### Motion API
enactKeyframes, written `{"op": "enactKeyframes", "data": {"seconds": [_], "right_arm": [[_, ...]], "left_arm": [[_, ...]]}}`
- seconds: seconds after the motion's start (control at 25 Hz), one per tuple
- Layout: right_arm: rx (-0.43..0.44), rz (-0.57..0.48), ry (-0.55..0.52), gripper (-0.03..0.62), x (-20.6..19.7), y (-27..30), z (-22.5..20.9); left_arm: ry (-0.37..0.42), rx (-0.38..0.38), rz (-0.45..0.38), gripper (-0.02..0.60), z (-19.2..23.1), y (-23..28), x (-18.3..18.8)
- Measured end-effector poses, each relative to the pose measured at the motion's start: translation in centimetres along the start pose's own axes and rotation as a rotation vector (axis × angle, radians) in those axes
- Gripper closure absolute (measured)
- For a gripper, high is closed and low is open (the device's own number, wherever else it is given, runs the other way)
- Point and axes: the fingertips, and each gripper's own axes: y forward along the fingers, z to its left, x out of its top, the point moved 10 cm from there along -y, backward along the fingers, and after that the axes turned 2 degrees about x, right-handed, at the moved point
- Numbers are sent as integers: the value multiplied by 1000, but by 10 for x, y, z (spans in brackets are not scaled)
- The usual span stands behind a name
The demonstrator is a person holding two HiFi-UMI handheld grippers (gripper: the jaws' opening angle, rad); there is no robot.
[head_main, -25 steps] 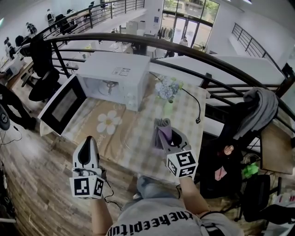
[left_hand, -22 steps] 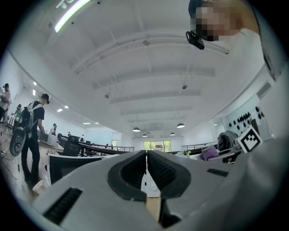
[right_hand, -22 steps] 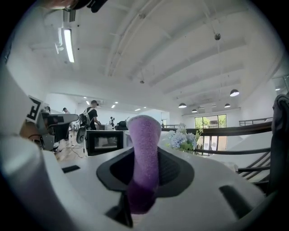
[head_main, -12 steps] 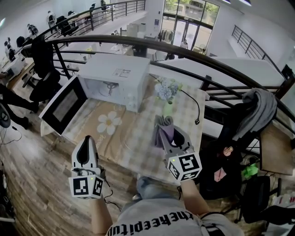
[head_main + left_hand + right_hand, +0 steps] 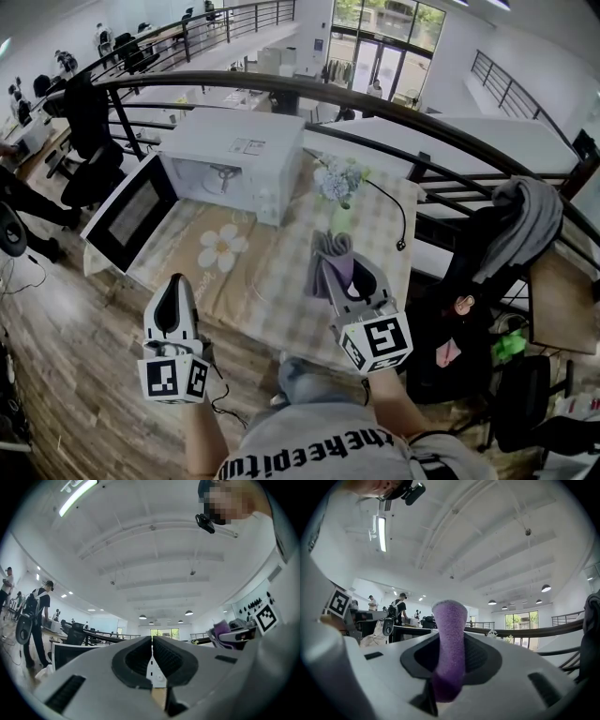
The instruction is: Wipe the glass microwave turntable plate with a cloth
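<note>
Right gripper (image 5: pixel 449 660) pinches the purple cloth (image 5: pixel 450 625), staged for wiping; left gripper (image 5: pixel 152 654) pressed together, empty. We read the open microwave door (image 5: pixel 131 214) as access.

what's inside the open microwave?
The white microwave stands door open; its white cavity shows a small dark fitting near the floor. Whether the glass turntable plate lies there is too small to tell.
</note>
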Motion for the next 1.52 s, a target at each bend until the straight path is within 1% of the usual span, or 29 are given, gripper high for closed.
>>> {"op": "enactKeyframes", "data": {"seconds": [0.32, 0.56, 0.76, 1.04, 1.36, 1.52], "right_arm": [[5, -17, -10, 485, 4, 1, 5], [-1, -25, -8, 485, 6, 1, 8], [-5, -32, -6, 485, 6, 1, 12], [-12, -38, 4, 485, 6, -1, 15], [-16, -44, 25, 485, 4, -2, 20], [-13, -46, 27, 485, 3, -3, 21]], "left_arm": [[10, 2, -6, 571, 7, -4, -4], [-3, 16, 8, 571, 7, -7, 0], [-1, 15, -3, 571, 13, -11, -6], [-6, 17, 14, 571, 12, -14, -2], [4, 23, 20, 571, 15, -20, -2], [19, 10, 2, 571, 18, -22, -7]]}}
